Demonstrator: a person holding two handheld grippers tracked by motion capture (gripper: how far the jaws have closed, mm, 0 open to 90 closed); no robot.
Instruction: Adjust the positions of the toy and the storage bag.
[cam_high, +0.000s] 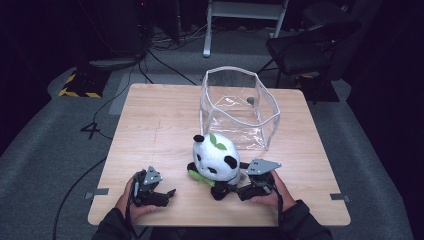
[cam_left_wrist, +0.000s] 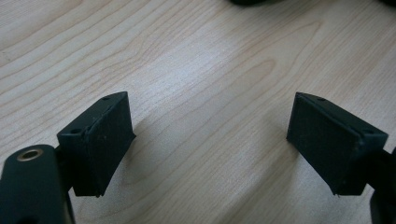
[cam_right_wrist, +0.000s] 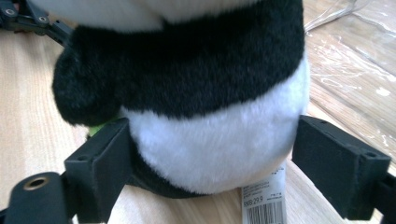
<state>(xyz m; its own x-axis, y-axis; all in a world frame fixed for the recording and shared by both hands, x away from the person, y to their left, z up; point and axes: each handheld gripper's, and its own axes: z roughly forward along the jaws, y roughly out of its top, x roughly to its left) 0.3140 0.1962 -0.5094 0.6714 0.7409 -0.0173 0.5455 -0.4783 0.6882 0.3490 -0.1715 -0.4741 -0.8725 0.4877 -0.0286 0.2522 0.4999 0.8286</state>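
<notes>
Your right tool has its jaws spread on either side of the panda, low on its white belly; they look close to the plush, but whether they touch it is hard to tell, and they are not clenched on it. A price tag hangs under the toy between the jaws. In the high view the panda sits upright on the surface, just in front of the clear bag, which stands open-topped behind it and looks empty. Your right tool comes at the panda from its right side. Your left tool rests well to the panda's left, and its own view shows it released, jaws wide with bare wood between them.

Judging by this, the work is at its start: the panda is framed, not gripped or lifted. Likely left: 1 squeeze, 1 lift, then a carry back into the bag.
</notes>
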